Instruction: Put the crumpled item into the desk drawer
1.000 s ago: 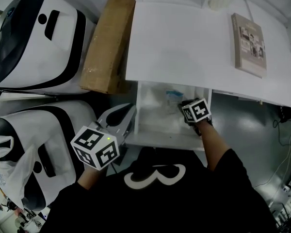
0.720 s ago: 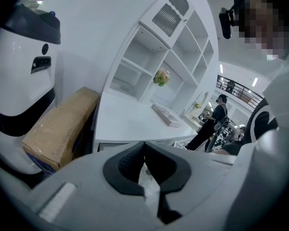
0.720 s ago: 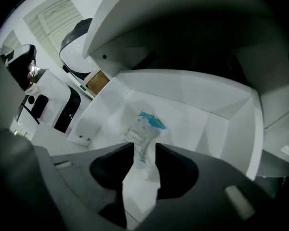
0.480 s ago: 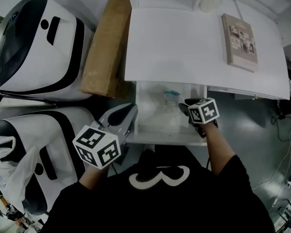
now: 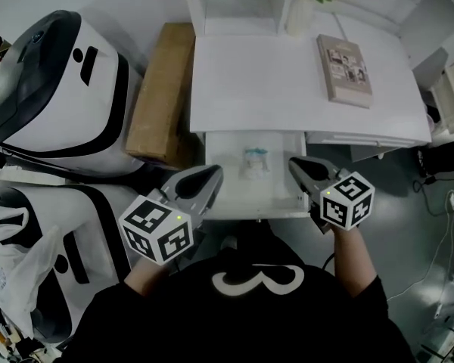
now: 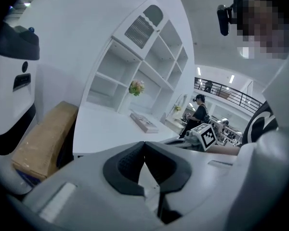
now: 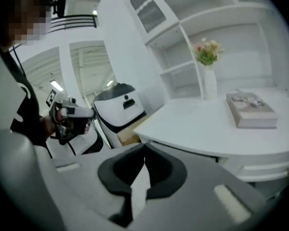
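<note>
since a second ago the right claw has backed out of the desk drawer and now sits by its front right corner, jaws closed on nothing. the crumpled plastic wrapper lies alone inside the drawer, towards the back. the left claw, also closed and empty, waits at the front left corner. if the drawer is to be shut next, press its front squarely from both sides so it slides under the desk without skewing.

We see a white desk at upper centre, a book toward its right, a vase at its top edge, a crumpled item in its open drawer
</note>
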`<action>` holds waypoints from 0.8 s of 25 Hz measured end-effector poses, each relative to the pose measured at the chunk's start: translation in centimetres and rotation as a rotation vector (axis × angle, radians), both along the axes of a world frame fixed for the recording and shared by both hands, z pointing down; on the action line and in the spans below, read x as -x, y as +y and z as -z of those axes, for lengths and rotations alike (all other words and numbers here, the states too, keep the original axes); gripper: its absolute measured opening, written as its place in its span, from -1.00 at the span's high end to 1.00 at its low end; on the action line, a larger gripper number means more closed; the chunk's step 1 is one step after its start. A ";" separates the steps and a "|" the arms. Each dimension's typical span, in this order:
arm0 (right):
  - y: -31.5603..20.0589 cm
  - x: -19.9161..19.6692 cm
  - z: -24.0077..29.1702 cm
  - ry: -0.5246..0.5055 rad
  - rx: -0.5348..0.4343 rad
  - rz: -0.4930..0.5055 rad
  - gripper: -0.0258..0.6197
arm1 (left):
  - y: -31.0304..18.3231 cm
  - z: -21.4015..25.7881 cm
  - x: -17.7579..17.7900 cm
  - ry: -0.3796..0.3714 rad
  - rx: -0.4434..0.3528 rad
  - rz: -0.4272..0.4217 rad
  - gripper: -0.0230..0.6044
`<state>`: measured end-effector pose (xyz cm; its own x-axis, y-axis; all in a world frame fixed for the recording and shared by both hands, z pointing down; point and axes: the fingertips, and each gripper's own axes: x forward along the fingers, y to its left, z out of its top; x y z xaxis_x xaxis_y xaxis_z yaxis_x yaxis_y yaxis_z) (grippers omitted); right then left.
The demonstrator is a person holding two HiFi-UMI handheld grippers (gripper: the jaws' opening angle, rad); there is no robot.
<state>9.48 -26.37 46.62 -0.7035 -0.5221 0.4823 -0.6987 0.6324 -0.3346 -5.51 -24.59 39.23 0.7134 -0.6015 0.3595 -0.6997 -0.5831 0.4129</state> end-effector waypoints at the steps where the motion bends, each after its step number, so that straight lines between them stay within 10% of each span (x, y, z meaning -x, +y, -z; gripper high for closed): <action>1: 0.8 0.5 2.1 -0.032 -0.043 0.008 0.91 | 0.4 0.6 -0.2 0.005 -0.012 -0.013 0.90; 20: 11.4 5.0 14.6 -0.134 -0.376 -0.017 0.92 | 8.0 6.6 -1.1 0.057 -0.162 -0.176 0.90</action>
<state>4.50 -15.00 32.00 -0.7367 -0.6571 0.1598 -0.6762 0.7167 -0.1704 -4.39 -16.63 32.61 0.8288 -0.5124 0.2247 -0.5595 -0.7560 0.3398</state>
